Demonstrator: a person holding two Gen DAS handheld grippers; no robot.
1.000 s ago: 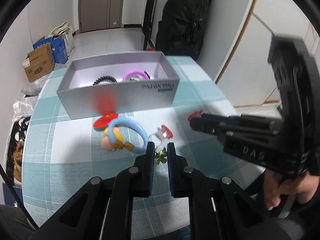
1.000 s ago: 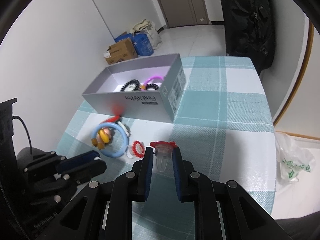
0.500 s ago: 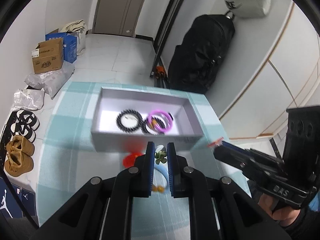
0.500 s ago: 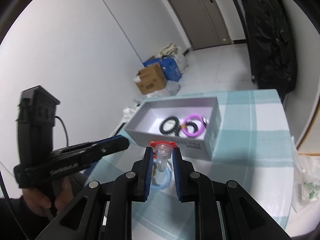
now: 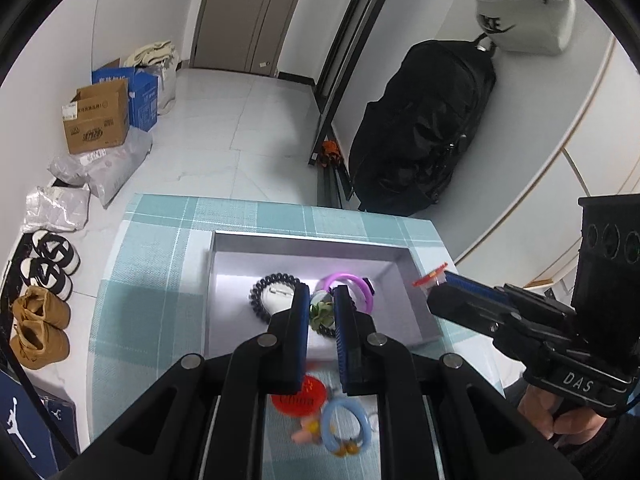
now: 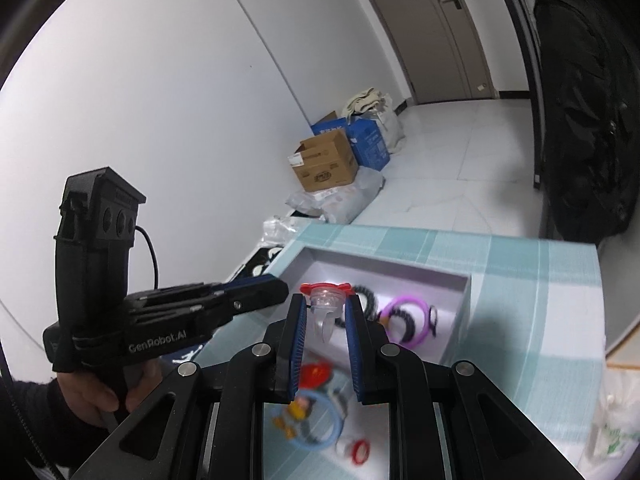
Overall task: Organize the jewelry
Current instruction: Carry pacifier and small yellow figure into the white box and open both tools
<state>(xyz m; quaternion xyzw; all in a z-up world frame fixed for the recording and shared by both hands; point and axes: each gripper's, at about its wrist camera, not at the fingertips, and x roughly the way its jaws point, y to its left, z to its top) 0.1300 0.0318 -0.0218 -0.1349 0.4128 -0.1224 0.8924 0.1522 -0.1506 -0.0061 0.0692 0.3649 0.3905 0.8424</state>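
Note:
My left gripper [image 5: 322,300] is shut on a small green flower-shaped piece [image 5: 321,314] and holds it above the grey open box [image 5: 308,246]. The box holds a black bead bracelet [image 5: 266,288] and a purple ring bracelet [image 5: 352,282]. My right gripper [image 6: 326,312] is shut on a clear ring with a red top [image 6: 325,300], held above the box's near side [image 6: 384,268]. In the left wrist view the right gripper [image 5: 434,282] hovers at the box's right edge. A red disc [image 5: 302,398] and a blue ring bracelet with charms [image 5: 344,428] lie on the table.
The table has a teal checked cloth [image 5: 152,312]. A small red ring [image 6: 360,450] lies near the blue bracelet [image 6: 316,420]. Cardboard boxes [image 5: 96,120], shoes [image 5: 38,328] and a black bag [image 5: 420,128] are on the floor beyond the table.
Both grippers rose from the table with their pieces and moved forward over the box. The loose items on the cloth now lie below and behind the fingertips.

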